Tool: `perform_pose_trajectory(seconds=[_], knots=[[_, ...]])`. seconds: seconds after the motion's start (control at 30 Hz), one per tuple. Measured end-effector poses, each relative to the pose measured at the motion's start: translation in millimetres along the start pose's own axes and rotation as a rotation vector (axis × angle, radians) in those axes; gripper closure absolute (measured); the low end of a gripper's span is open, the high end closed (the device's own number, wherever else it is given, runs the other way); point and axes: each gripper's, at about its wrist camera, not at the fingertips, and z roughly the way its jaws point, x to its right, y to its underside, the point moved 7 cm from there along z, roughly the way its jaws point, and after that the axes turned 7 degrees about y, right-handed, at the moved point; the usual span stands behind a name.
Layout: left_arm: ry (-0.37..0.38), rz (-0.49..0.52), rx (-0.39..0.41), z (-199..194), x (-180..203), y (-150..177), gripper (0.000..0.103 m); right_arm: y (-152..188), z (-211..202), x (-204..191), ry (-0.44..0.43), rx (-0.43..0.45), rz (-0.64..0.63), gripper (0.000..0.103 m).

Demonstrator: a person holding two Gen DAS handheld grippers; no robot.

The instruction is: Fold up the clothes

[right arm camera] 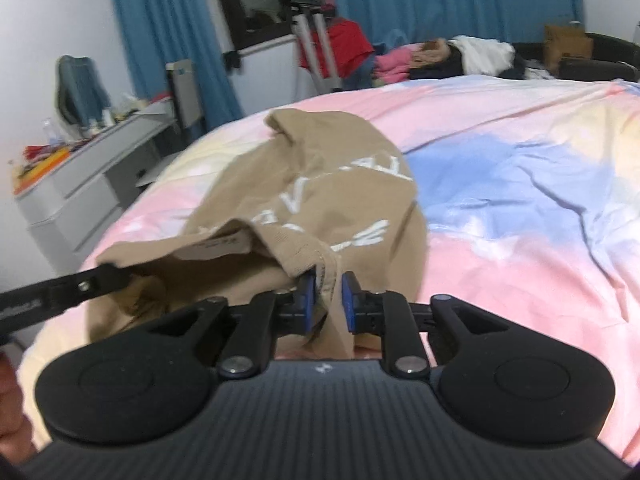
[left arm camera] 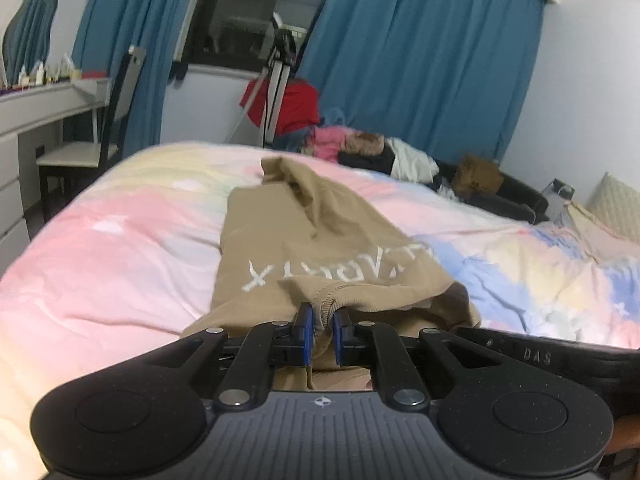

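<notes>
The left tool (left arm camera: 323, 322) has its two blue pads nearly closed, and the ribbed collar of the tan shirt (left arm camera: 288, 248) is pinched between them. The right tool (right arm camera: 330, 292) is also almost closed; a fold of the same collar hangs between its pads and touches the left one, while a thin gap shows beside the right one. In the right wrist view, the left tool comes in from 9 o'clock and touches the shirt's edge.

The shirt stretches from both tools toward 12 o'clock over the bed (left arm camera: 120, 248), which has a cover in pink, yellow and blue. White letters are printed on the shirt, but folds cut them and I cannot read them.

Beyond the bed, at 1 o'clock, lies a pile of clothes (left arm camera: 360, 148), too blurred to separate. A tripod (left arm camera: 276, 80) stands at 12 o'clock before blue curtains (left arm camera: 420, 52). A white table (left arm camera: 44, 104) at 9 o'clock carries small things, hard to make out.
</notes>
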Motion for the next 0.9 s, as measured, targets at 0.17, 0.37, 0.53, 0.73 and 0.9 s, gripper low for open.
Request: perform_pose_trajectory(seconds=[0.17, 0.37, 0.53, 0.73, 0.9], knots=[[0.057, -0.030, 0.068, -18.9, 9.2, -10.3, 0.092, 1.3, -20.7, -17.3, -0.055, 0.057, -0.081, 0.040], [0.137, 0.023, 0.114, -33.5, 32.7, -16.7, 0.092, -9.8, -30.2, -35.7, -0.046, 0.184, -0.114, 0.042], [0.170, 0.050, 0.206, -50.1, 48.3, -23.3, 0.093, -11.2, -12.6, -23.5, 0.040, 0.145, -0.059, 0.042], [0.149, -0.006, 0.305, -75.3, 40.3, -37.9, 0.093, 7.5, 7.3, -10.8, 0.063, -0.043, -0.047, 0.042], [0.126, -0.042, 0.340, -88.9, 28.6, -44.3, 0.094, 15.5, 8.0, -12.1, 0.119, -0.056, -0.133, 0.038]])
